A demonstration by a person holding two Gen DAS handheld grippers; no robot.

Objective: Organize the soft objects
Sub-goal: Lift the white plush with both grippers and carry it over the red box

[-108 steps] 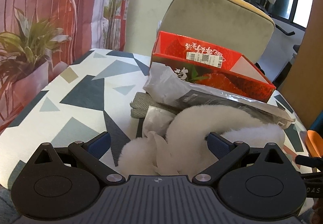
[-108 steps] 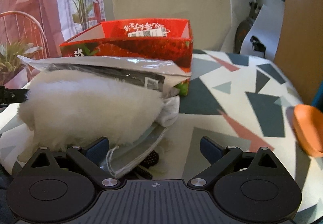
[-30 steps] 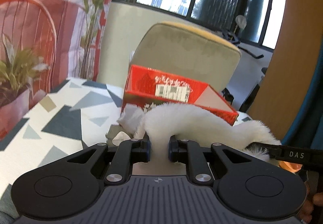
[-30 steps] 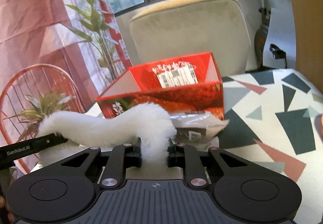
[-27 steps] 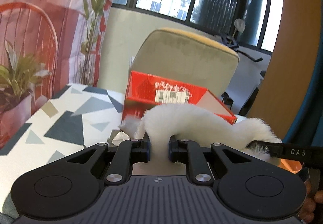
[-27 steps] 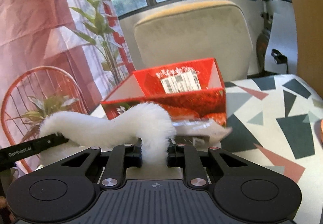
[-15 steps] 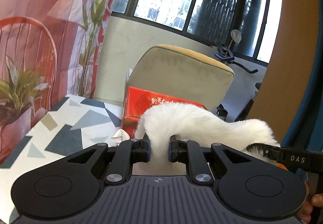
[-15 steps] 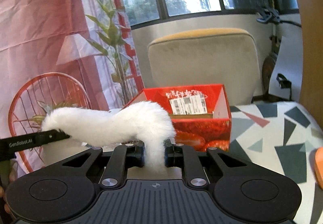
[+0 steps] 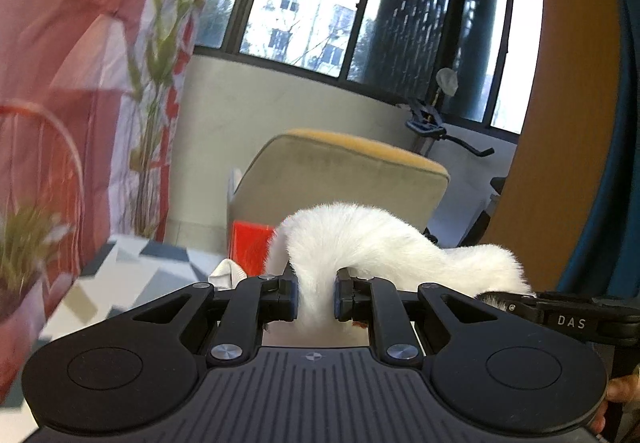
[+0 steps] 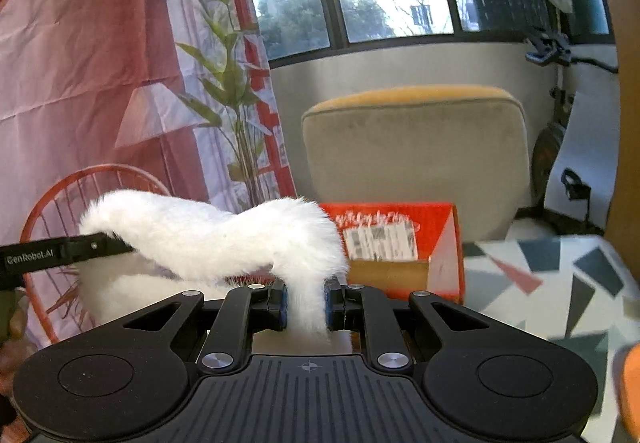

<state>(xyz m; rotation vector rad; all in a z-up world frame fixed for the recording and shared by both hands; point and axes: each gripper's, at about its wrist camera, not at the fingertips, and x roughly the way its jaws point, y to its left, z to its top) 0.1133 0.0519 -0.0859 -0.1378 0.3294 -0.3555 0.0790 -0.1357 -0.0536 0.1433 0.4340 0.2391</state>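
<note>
Long white fluffy fur piece [image 9: 360,243] is now lifted well clear of the geometric-patterned table [image 10: 560,275]; 3.6 s ago it lay on the pile in front of the red printed cardboard box [image 10: 400,239]. Both views tilt higher than 1 s ago, so the lift is underway; judged next: carry it to the box. Left gripper [image 9: 316,295] pinches 1 end, jaws nearly closed on fur. Right gripper [image 10: 306,303] pinches the other end the same way. Fur hangs stretched between the 2, apart from the box.
</note>
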